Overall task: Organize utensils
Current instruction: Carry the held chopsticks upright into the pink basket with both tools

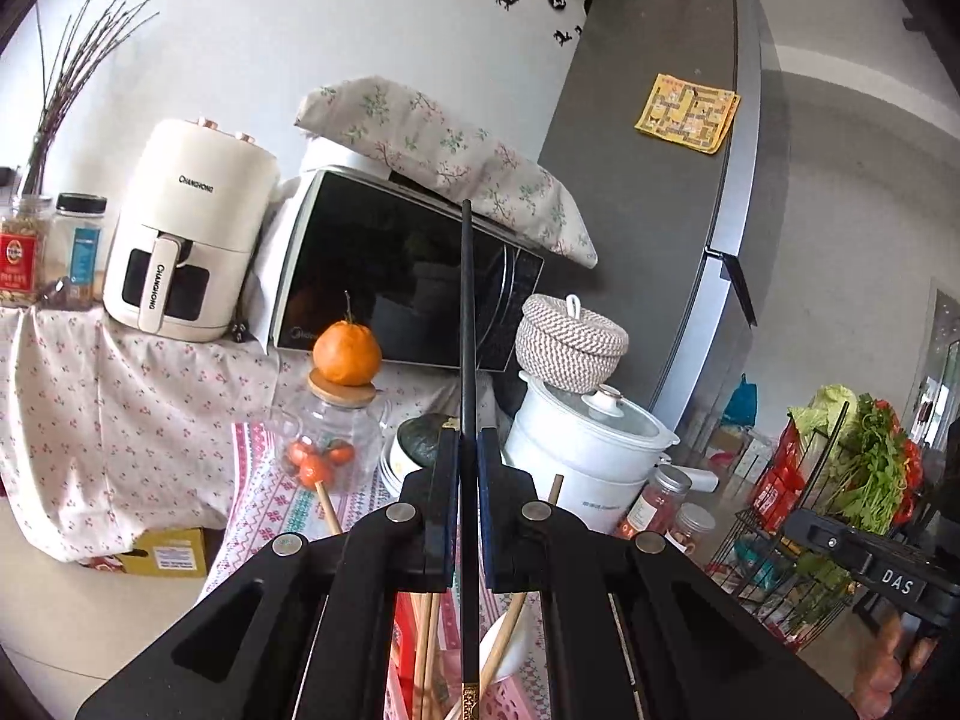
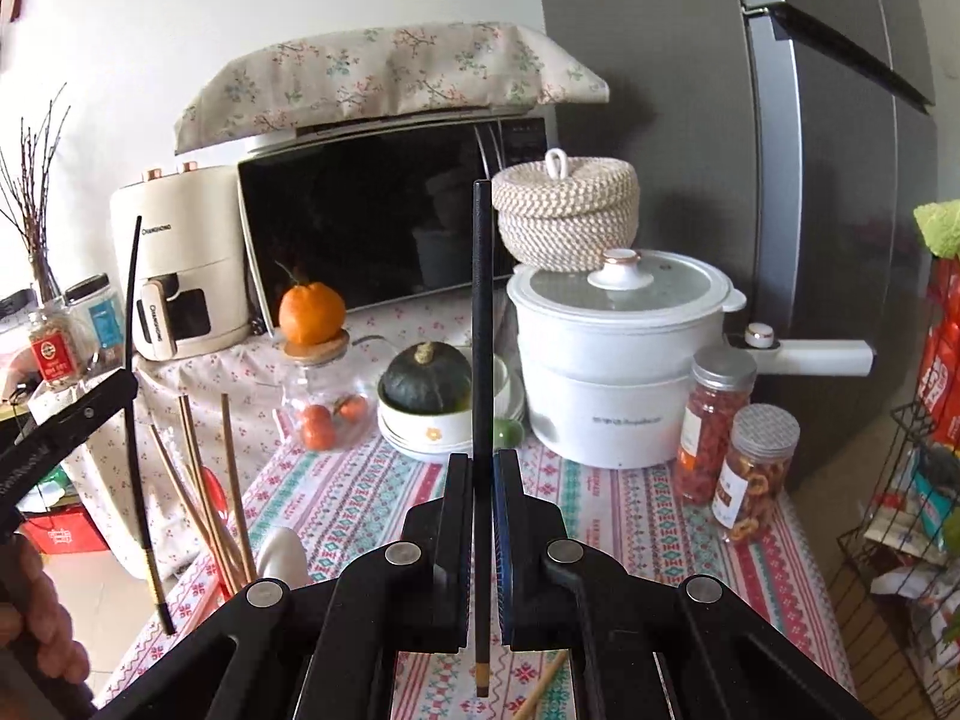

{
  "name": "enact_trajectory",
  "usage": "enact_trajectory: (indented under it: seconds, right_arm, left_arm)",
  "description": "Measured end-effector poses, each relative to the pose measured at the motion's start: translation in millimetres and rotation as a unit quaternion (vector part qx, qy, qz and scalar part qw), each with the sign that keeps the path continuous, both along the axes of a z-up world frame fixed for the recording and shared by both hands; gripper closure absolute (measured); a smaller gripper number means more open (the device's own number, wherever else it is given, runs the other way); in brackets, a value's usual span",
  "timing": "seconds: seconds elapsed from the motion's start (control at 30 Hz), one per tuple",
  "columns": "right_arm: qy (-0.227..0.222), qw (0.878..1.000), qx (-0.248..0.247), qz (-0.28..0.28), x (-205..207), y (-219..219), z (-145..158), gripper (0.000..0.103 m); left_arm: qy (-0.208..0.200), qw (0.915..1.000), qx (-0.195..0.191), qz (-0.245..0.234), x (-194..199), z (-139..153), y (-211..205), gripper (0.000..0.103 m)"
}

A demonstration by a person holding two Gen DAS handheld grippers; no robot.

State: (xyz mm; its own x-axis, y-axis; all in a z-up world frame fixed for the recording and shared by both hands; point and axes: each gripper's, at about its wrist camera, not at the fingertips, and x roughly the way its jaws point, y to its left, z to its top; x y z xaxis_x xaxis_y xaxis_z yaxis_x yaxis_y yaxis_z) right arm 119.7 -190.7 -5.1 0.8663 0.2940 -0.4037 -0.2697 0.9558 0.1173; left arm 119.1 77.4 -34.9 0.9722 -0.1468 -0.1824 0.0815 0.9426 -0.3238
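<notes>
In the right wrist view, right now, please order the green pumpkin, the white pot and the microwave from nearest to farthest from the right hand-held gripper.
From the right hand-held gripper, shut on a black chopstick:
1. Green pumpkin, just ahead, slightly left, in a bowl.
2. White pot, ahead on the right, a little farther back.
3. Microwave, at the back by the wall.

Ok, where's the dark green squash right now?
Right wrist view, centre: the squash sits in the stacked white bowls, between the glass jar and the white pot.

Patterned tablecloth point(image 2: 600, 516) bears white pot point(image 2: 606, 372), two jars point(image 2: 756, 468), stacked bowls point(image 2: 429, 429)
</notes>
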Motion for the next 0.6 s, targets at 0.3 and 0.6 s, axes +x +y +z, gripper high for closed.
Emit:
enact_trajectory:
  seconds: [0.3, 0.6]
  right_arm:
    - [-0.014, 1.0, -0.007, 0.026, -8, 17, 2, 0.098]
    - [-0.027, 0.999, -0.007, 0.045, -17, 28, 5, 0.098]
  left_arm:
    - [-0.013, 0.9979, 0.043, 0.047, 7, -29, -12, 0.097]
    - [0.046, 0.9948, 0.087, 0.029, 5, -56, -28, 0.097]
